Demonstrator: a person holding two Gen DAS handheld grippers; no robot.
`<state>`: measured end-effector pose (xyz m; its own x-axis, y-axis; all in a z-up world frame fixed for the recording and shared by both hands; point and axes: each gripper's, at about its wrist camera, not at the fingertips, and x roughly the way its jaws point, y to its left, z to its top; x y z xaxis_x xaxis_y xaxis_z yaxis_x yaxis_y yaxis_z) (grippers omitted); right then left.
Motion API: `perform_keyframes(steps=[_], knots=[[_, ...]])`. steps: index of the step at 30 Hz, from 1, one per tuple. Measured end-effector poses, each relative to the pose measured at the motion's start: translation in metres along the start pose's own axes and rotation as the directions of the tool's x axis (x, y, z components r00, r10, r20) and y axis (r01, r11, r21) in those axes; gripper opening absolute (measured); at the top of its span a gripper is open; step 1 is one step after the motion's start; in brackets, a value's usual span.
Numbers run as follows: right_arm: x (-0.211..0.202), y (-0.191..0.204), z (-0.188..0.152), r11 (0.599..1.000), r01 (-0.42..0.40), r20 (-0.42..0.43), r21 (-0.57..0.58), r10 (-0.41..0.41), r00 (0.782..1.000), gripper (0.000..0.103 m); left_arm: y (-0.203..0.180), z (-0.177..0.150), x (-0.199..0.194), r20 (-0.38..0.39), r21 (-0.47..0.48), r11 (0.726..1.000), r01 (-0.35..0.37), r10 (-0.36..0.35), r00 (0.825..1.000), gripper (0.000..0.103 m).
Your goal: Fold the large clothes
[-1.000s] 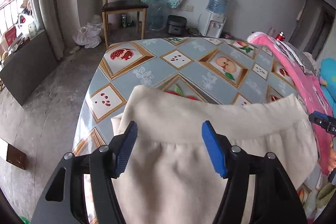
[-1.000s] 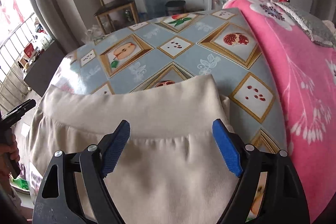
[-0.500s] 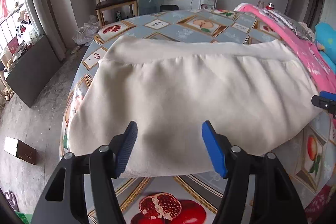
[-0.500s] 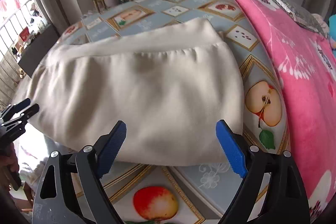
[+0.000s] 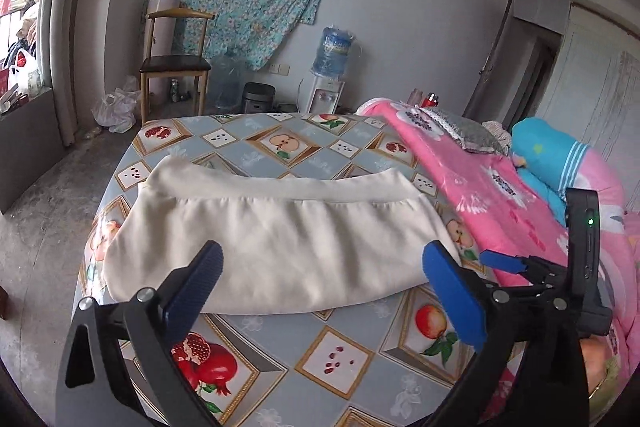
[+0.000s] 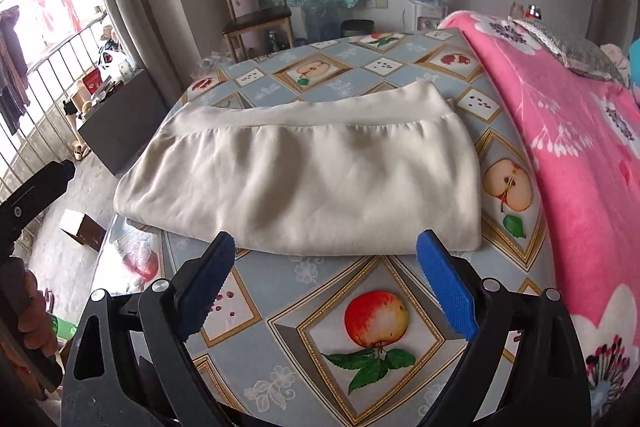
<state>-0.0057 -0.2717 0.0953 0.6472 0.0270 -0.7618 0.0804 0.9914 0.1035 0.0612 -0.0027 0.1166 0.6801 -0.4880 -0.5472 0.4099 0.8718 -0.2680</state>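
Lying folded across the counter [image 5: 256, 339], the cream garment [image 5: 276, 239] sat as a wide flat bundle with its ribbed band along the far edge toward twelve o'clock and its smooth fold nearest the cameras. At nine o'clock of it, beyond the counter's rim, stood a wooden chair [image 5: 172, 67] by the curtained window, with a water dispenser [image 5: 330, 67] further round toward one o'clock. The left tool [image 5: 324, 291] hovered at six o'clock of the garment, its blue pads spread wide and holding nothing, just short of the near fold. The right tool [image 6: 328, 279] hung likewise at six o'clock in its own view, pads wide apart, empty, above the fruit-patterned cloth and clear of the garment [image 6: 308, 179]. At three o'clock a pink flowered blanket [image 6: 568, 155] ran along the counter's right side, lying close beside the garment's right end, with a blue bundle [image 5: 556, 159] resting on it.
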Motion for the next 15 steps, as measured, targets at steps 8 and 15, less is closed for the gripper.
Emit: perform_keyframes(steps=[8, 15], knots=[[-0.01, -0.003, -0.004, 1.0, 0.003, 0.013, 0.03, -0.003, 1.0, 0.089, -0.024, -0.003, -0.003, 0.03, 0.071, 0.972, -0.224, 0.223, 0.974, 0.098], [-0.015, -0.003, -0.018, 0.995, 0.043, 0.004, 0.084, -0.044, 0.999, 0.089, -0.034, -0.018, 0.023, -0.034, 0.141, 0.91, -0.39, 0.398, 0.917, 0.098]])
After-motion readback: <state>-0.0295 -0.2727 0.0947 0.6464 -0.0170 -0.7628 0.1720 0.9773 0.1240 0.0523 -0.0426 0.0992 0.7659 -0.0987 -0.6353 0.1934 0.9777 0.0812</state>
